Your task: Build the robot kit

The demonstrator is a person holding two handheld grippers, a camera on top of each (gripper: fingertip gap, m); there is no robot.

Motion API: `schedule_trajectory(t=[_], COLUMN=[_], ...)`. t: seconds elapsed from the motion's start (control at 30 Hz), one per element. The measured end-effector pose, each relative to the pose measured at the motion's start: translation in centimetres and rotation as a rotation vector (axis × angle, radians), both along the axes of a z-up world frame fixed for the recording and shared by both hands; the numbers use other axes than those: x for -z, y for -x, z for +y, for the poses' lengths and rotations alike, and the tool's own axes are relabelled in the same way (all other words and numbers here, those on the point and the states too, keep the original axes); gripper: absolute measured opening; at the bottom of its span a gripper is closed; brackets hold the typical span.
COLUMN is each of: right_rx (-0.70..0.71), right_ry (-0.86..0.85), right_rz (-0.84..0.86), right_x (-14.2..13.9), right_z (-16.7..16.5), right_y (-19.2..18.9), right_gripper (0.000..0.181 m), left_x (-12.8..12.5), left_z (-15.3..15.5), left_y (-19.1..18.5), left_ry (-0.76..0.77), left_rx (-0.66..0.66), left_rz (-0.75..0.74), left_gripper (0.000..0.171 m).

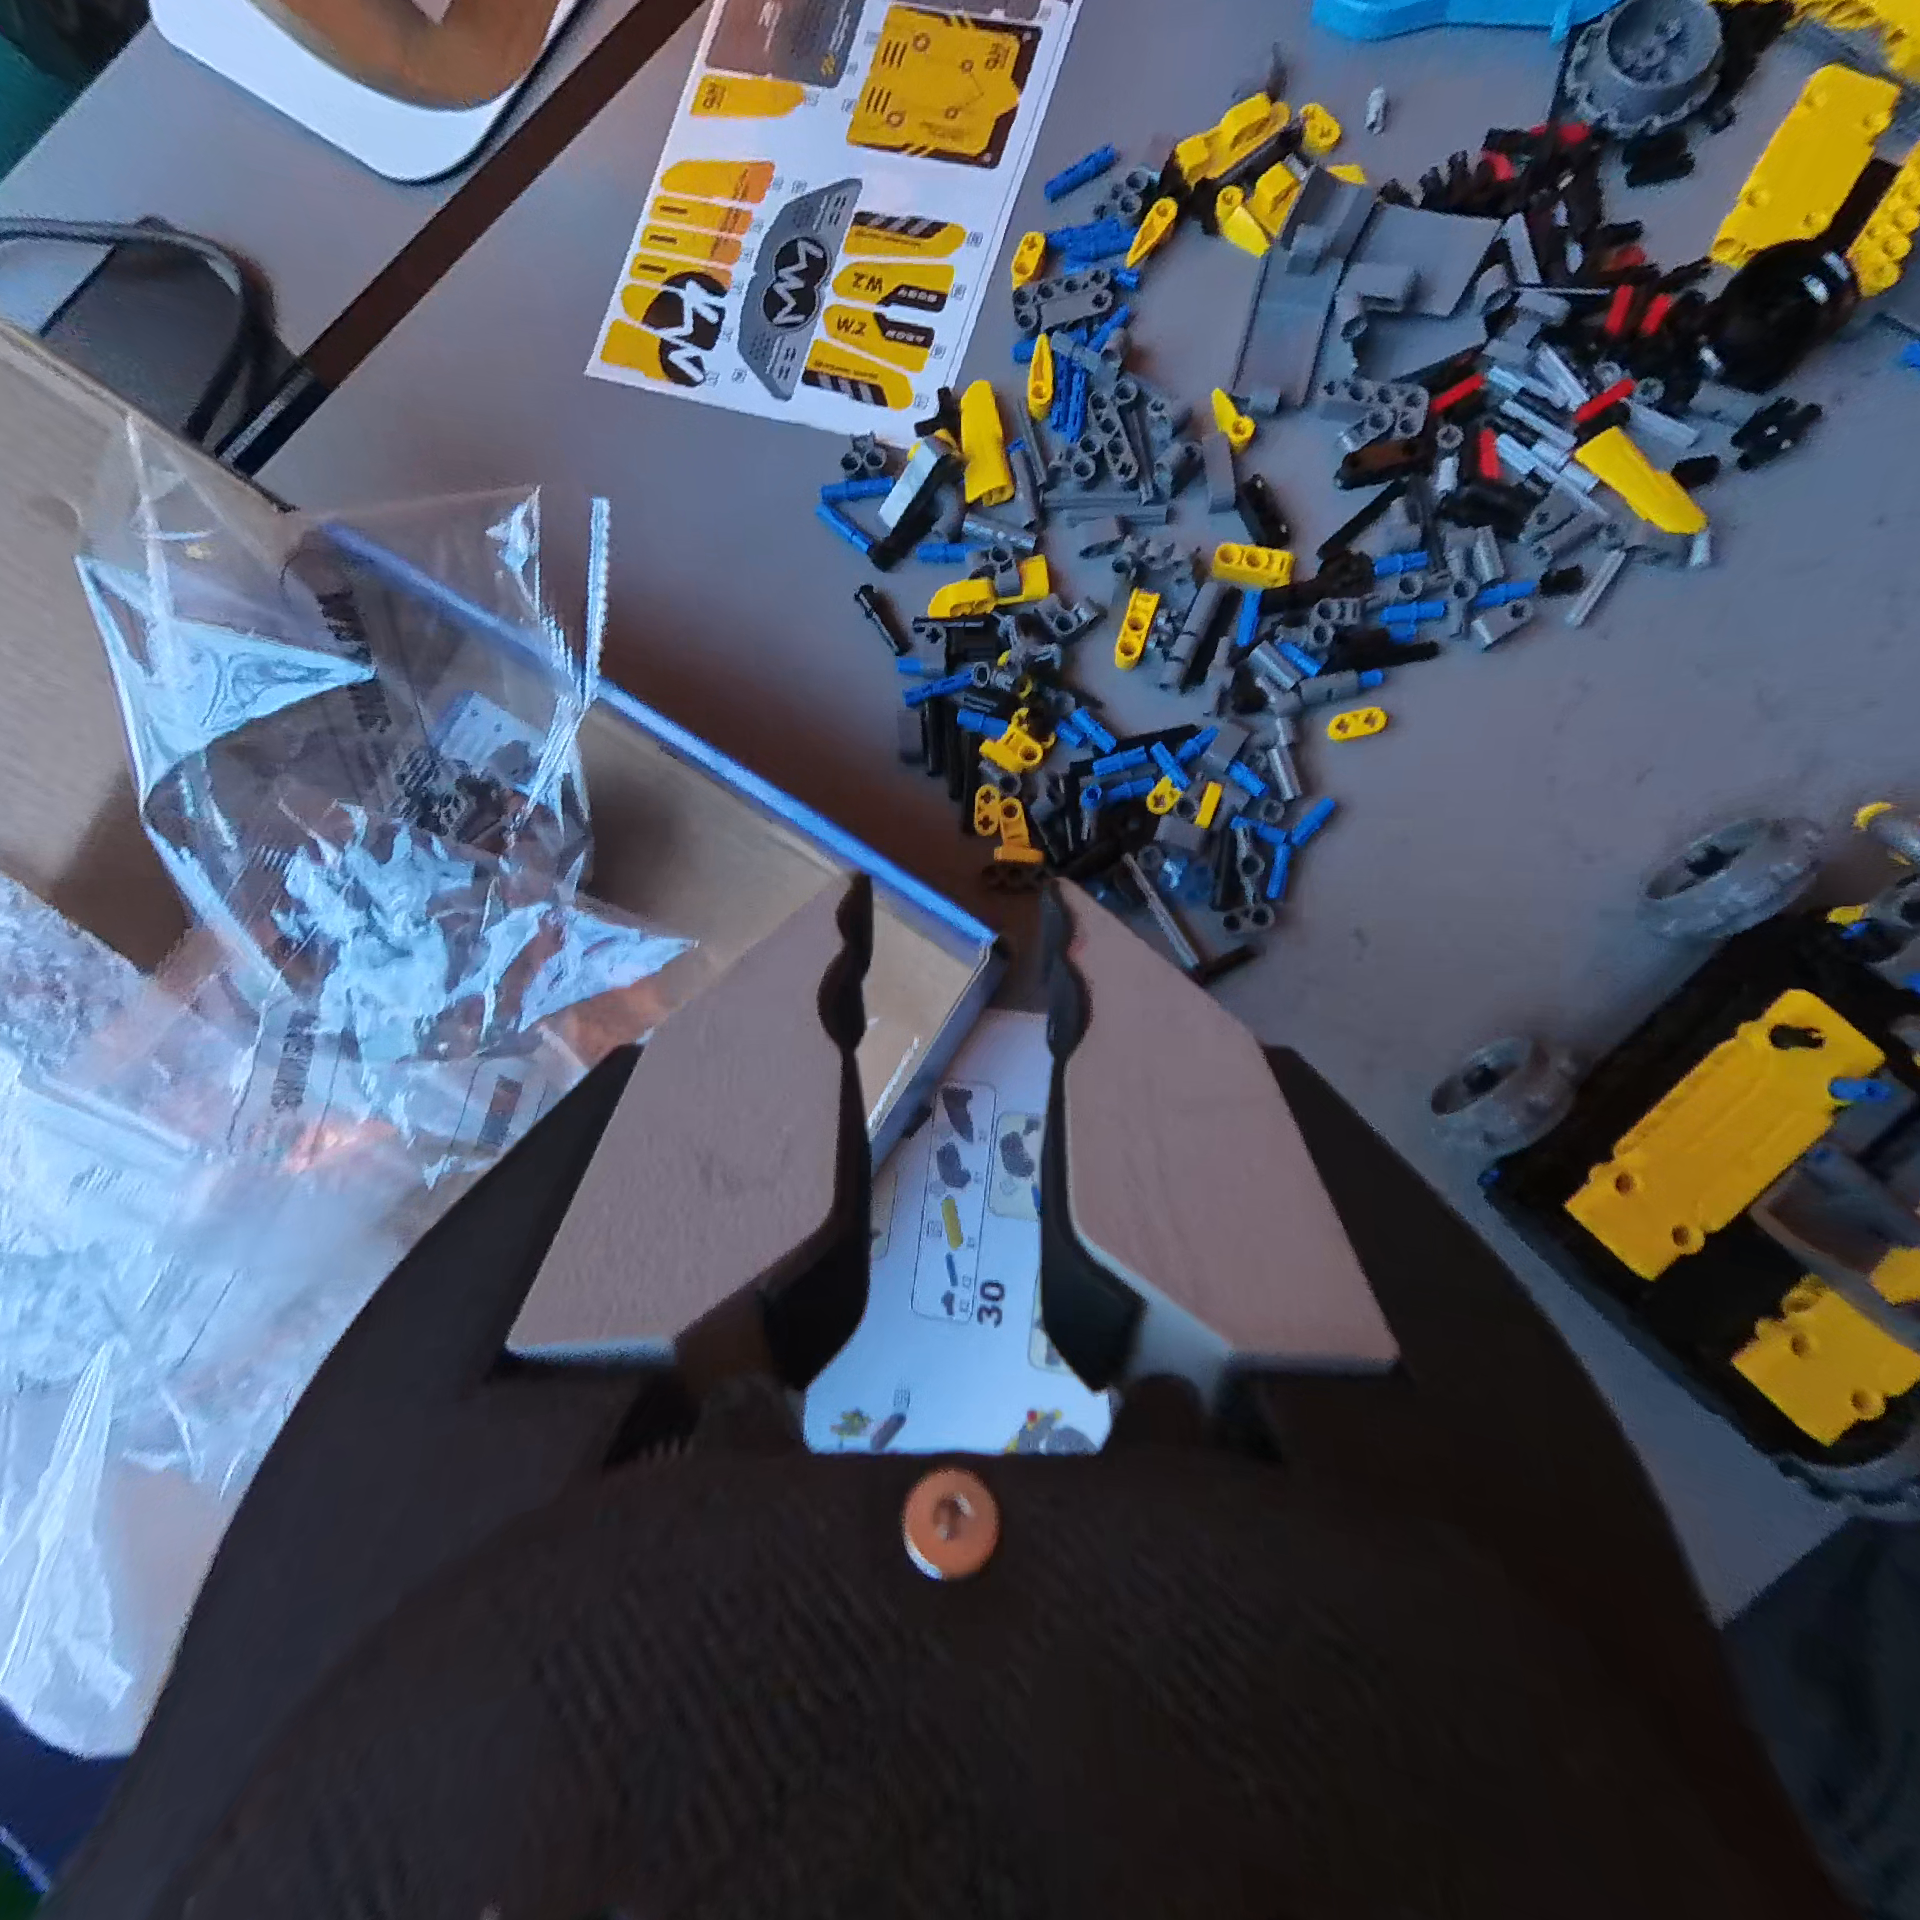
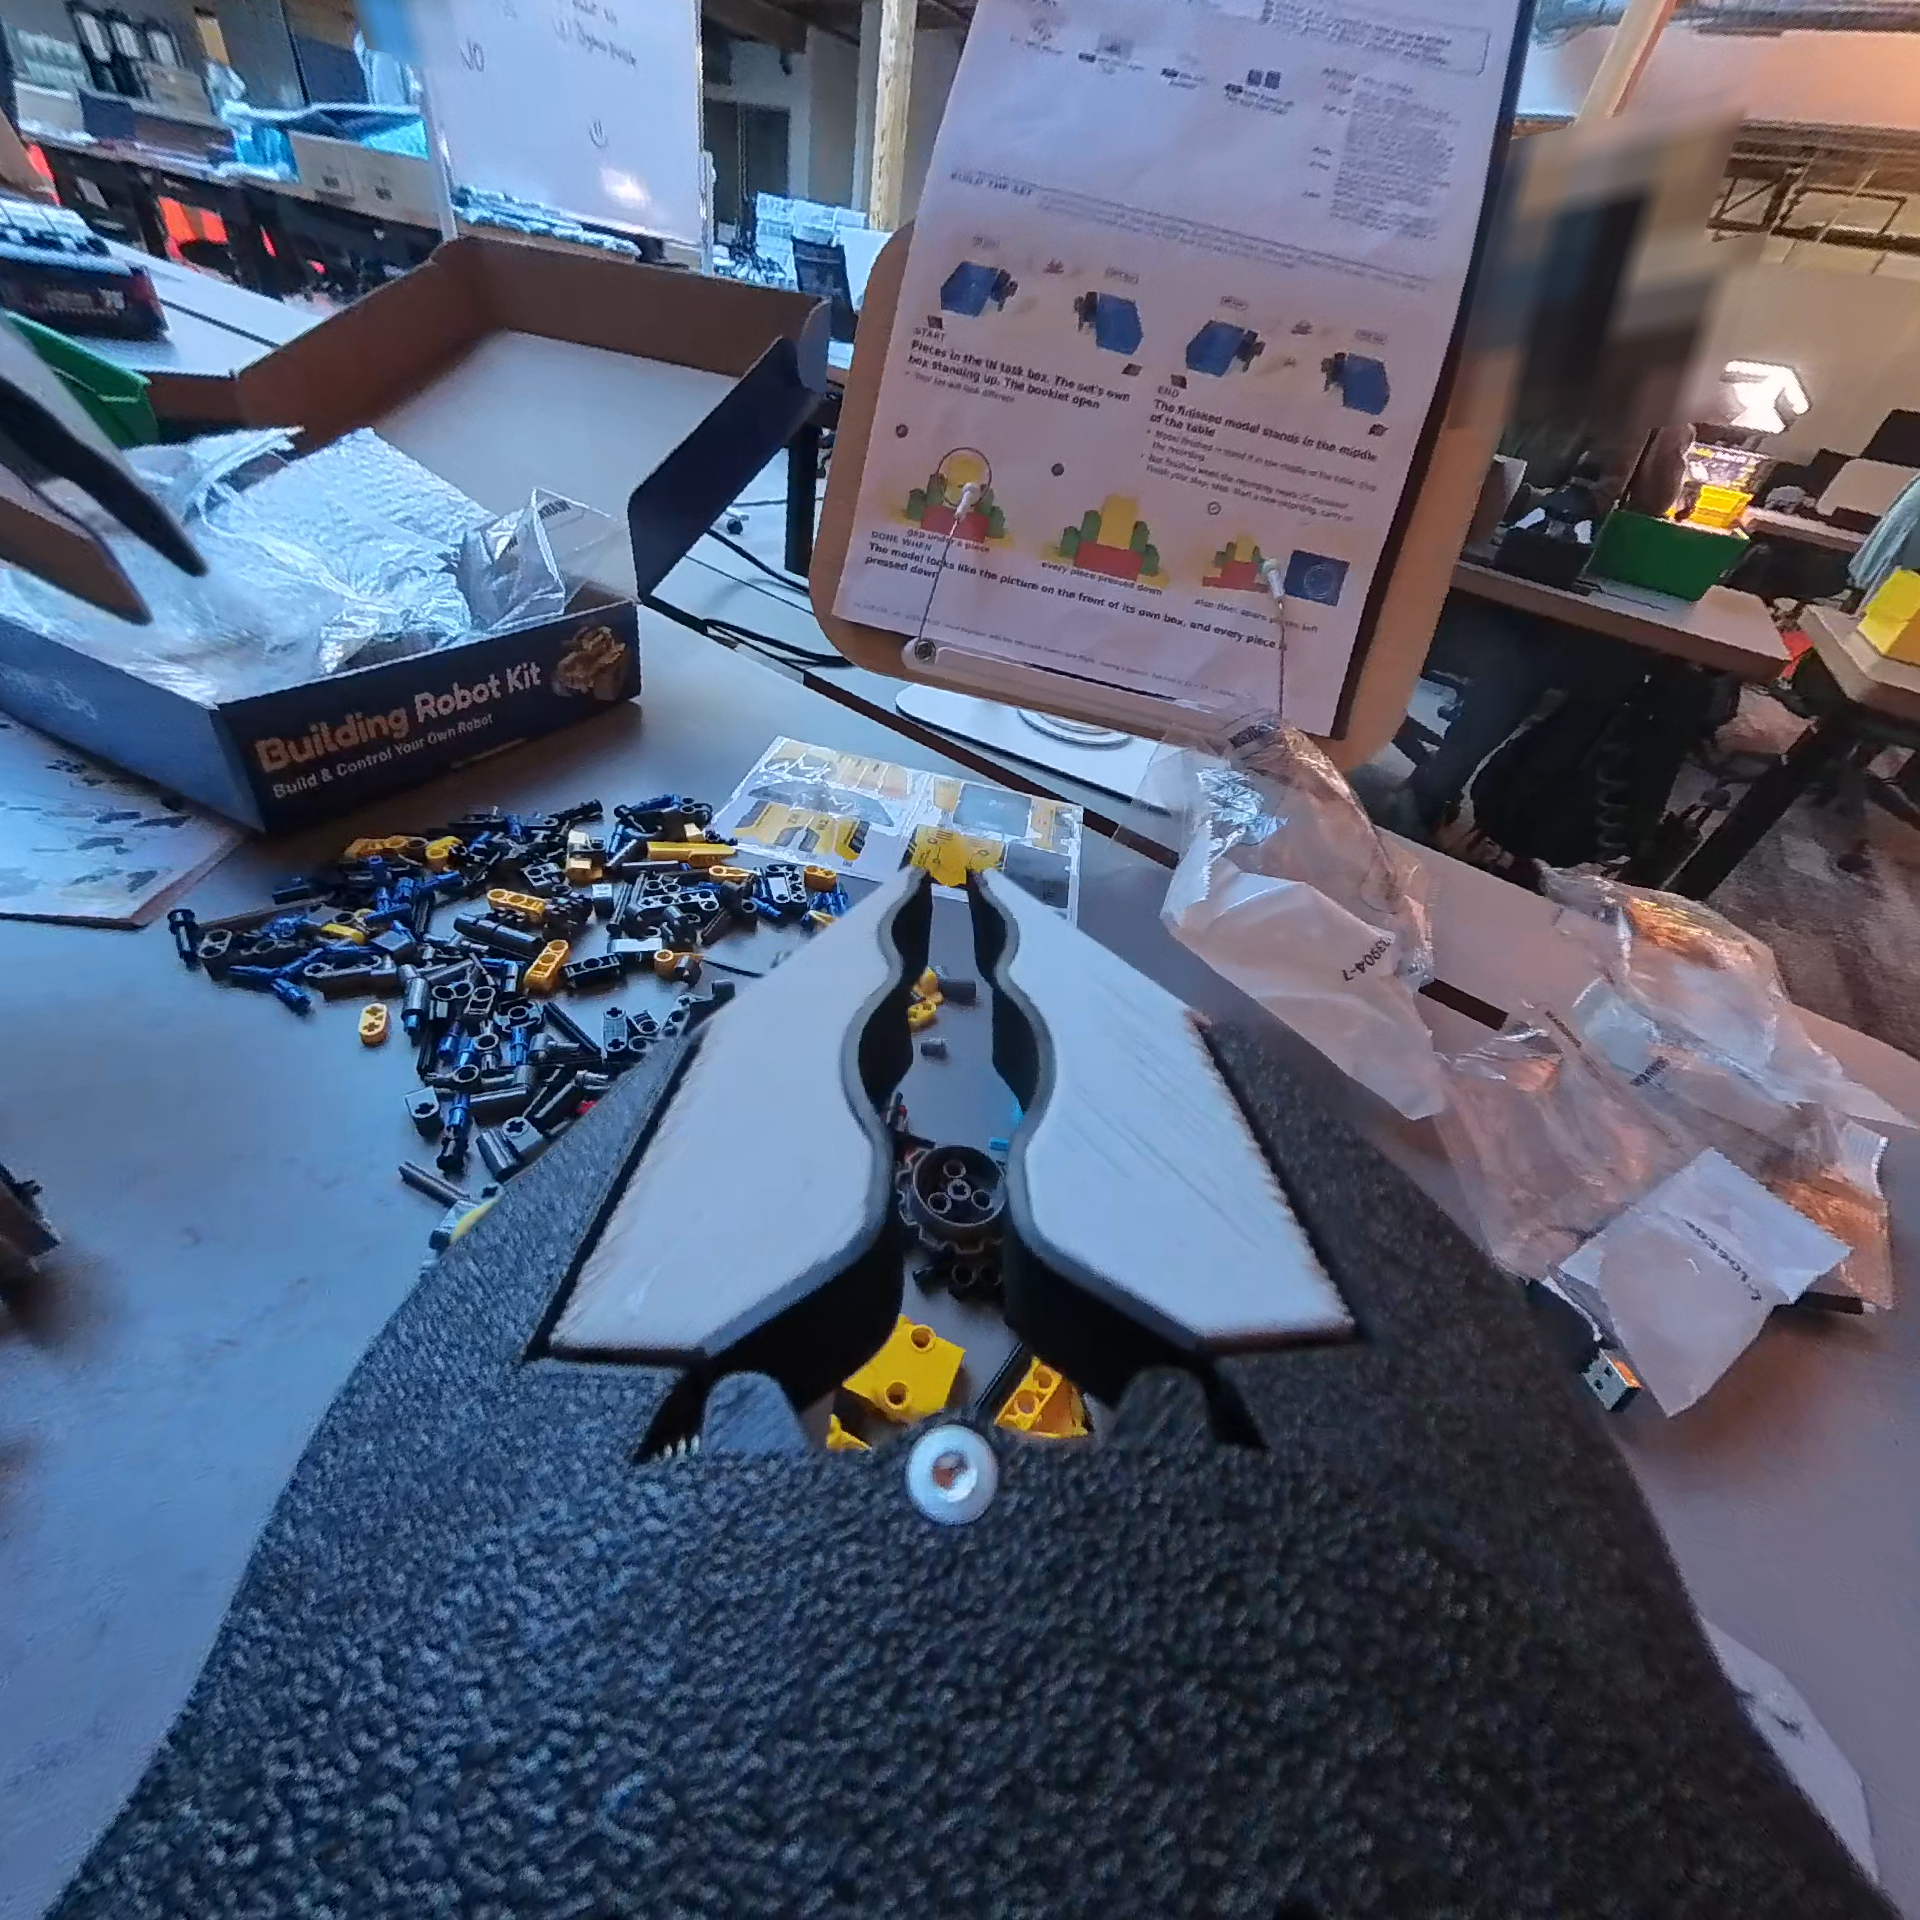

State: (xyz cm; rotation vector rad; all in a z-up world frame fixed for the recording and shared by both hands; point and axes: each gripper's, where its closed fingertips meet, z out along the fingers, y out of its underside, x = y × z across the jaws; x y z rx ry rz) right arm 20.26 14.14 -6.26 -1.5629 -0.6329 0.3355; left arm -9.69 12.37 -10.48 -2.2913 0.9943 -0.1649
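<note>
Yellow, black, blue and grey plastic building pieces (image 1: 1195, 582) lie in a loose heap on the grey table (image 1: 1558, 779), and we hold both tongs above them. They look small, light, hard and smooth, so we judge they would slip unless pinched squarely across flat sides.

Our left gripper (image 1: 956, 899) hangs tilted down over the near corner of the open blue-edged cardboard box (image 1: 769, 800), its jaws parted and holding nothing; a printed instruction booklet page (image 1: 966, 1226) shows in the gap beneath. Crinkled clear plastic bags (image 1: 343, 790) fill the box to its left, soft and slippery by our reckoning. A yellow-and-black sticker sheet (image 1: 831, 208) lies beyond the heap, and a part-built yellow and black model (image 1: 1725, 1226) sits to the right.

Our right gripper (image 2: 948, 878) is angled forward, low over the table, with its jaws only narrowly apart and nothing between the tips. Below it sits a dark toothed wheel piece (image 2: 951, 1195) beside yellow bricks (image 2: 914, 1361). More empty clear bags (image 2: 1455, 1039) lie right of it, before a paper sheet on a stand (image 2: 1143, 364).
</note>
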Motion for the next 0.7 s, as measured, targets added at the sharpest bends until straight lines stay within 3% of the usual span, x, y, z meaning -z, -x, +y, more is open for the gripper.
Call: schedule_trajectory(t=[0.17,0.37,0.5,0.63,0.7], right_rx=[0.0,-0.013,-0.019,-0.019,-0.016], right_ry=[0.003,0.0,0.001,0.0,0.0], right_rz=[0.003,0.024,0.021,0.017,0.01], right_x=[0.0,-0.3,-0.3,-0.3,-0.2], right_z=[0.1,-0.1,-0.2,-0.2,-0.2], right_y=[-0.2,-0.2,0.0,0.1,0.1], right_gripper=[0.007,0.007,0.007,0.007,0.007], left_x=[0.2,-0.7,-3.0,-4.5,-5.3], left_z=[0.6,-0.9,1.5,2.4,3.4], left_y=[-1.4,-4.6,-3.1,-2.0,-1.7], left_ry=[0.008,-0.04,-0.222,-0.199,-0.272], left_rx=[0.015,0.082,-0.043,-0.123,-0.167], left_rz=[-0.018,-0.077,0.004,-0.059,-0.055], left_gripper=[0.026,0.021,0.004,0.017,0.017])
